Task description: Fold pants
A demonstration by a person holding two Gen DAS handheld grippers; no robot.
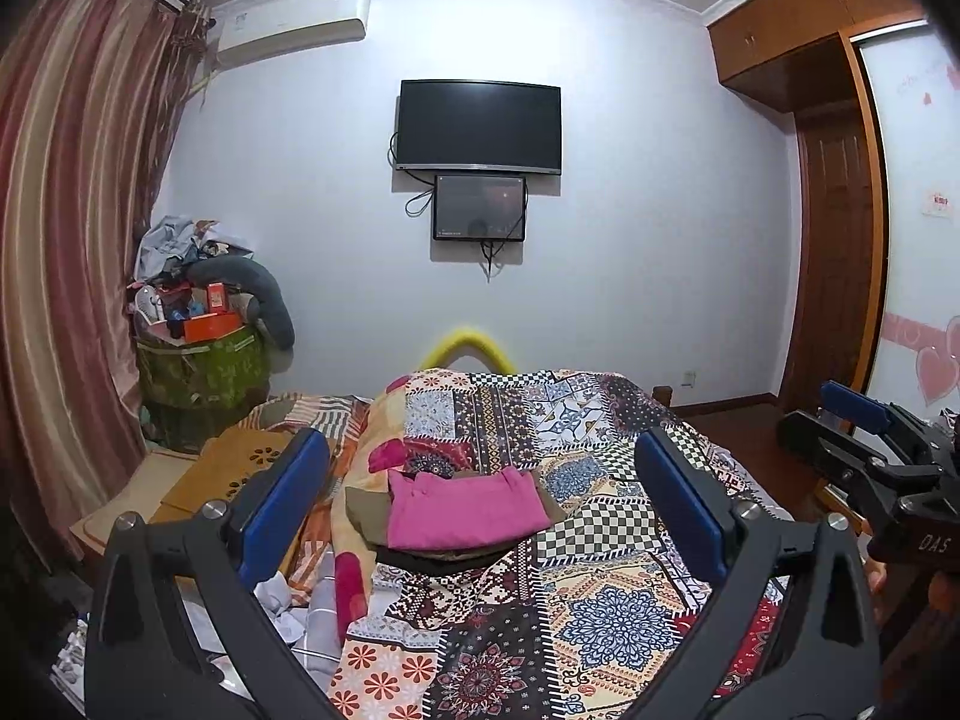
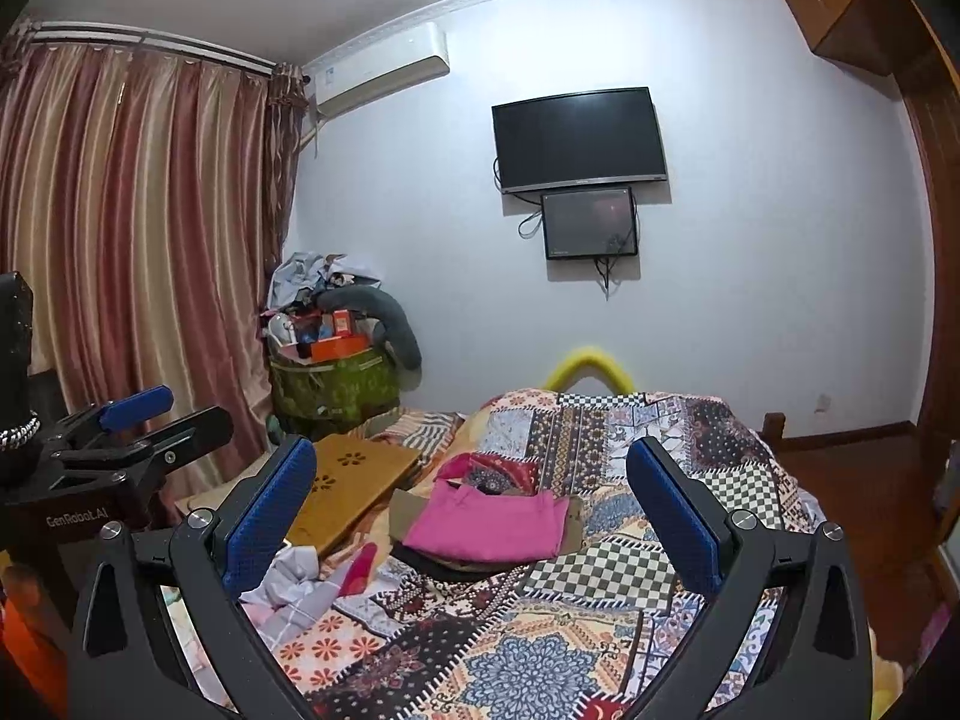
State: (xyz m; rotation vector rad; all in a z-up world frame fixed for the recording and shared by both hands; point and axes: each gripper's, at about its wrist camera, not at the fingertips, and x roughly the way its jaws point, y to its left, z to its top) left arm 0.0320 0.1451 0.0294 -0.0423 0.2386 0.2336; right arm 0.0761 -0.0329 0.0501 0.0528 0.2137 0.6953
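Folded pink pants (image 1: 465, 507) lie on top of a small stack of folded brown and dark clothes on the patchwork bedspread (image 1: 600, 612). They also show in the right wrist view (image 2: 489, 525). My left gripper (image 1: 480, 462) is open and empty, held above the bed short of the stack. My right gripper (image 2: 471, 471) is open and empty too, also above the bed near the stack. The right gripper shows at the right edge of the left wrist view (image 1: 864, 438). The left gripper shows at the left edge of the right wrist view (image 2: 144, 426).
A wooden lap desk (image 2: 354, 480) lies left of the stack. Loose white and red clothes (image 2: 300, 588) lie at the bed's left edge. A green bin (image 1: 201, 372) piled with things stands by the curtain. A TV (image 1: 480, 126) hangs on the far wall. A wardrobe (image 1: 840, 210) stands at the right.
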